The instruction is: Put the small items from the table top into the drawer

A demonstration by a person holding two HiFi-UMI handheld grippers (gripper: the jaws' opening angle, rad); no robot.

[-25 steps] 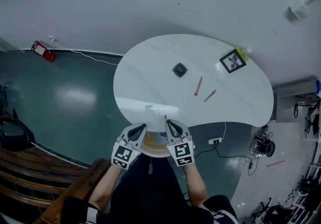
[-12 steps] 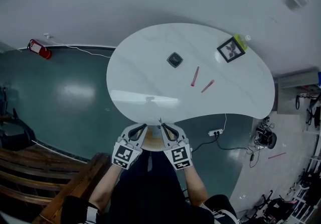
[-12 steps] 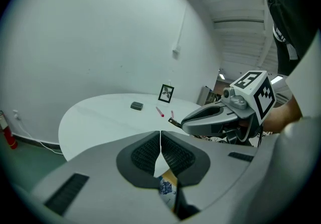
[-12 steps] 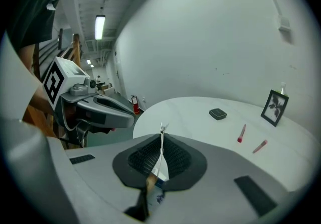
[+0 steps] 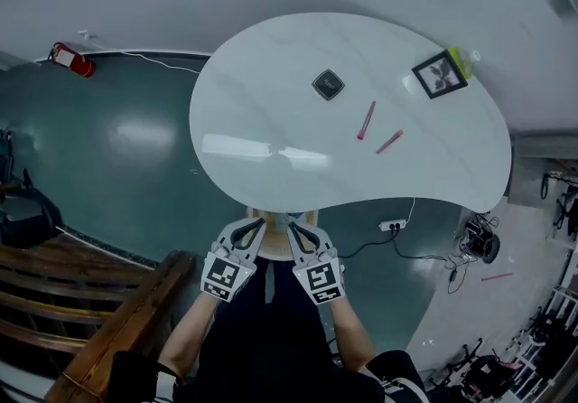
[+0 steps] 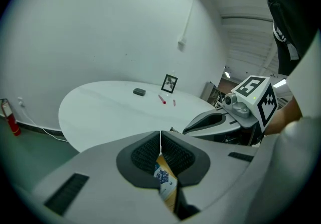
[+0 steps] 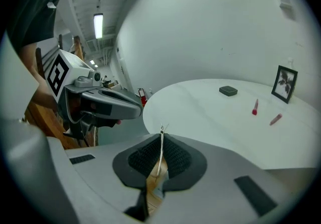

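Note:
Two red pens (image 5: 366, 120) (image 5: 389, 141) and a small black box (image 5: 328, 83) lie on the white table (image 5: 271, 121). The open wooden drawer (image 5: 275, 249) juts out under the table's near edge. My left gripper (image 5: 261, 226) (image 6: 160, 133) hovers over the drawer, shut with nothing between its pads. My right gripper (image 5: 292, 229) (image 7: 161, 136) is beside it, shut on a thin metal pin-like item (image 7: 161, 148) that sticks up past its fingertips. Through the left jaws I see a blue-printed card (image 6: 163, 177) lying in the drawer.
A framed picture (image 5: 442, 73) and a green bottle (image 5: 465, 59) stand at the table's far right. A wooden bench (image 5: 81, 302) is at the left, a red fire extinguisher (image 5: 68, 59) by the wall, and cables (image 5: 397, 243) on the floor at right.
Both grippers have come down from the table's near edge and back toward the person, over the drawer. The right one still pinches the thin metal item.

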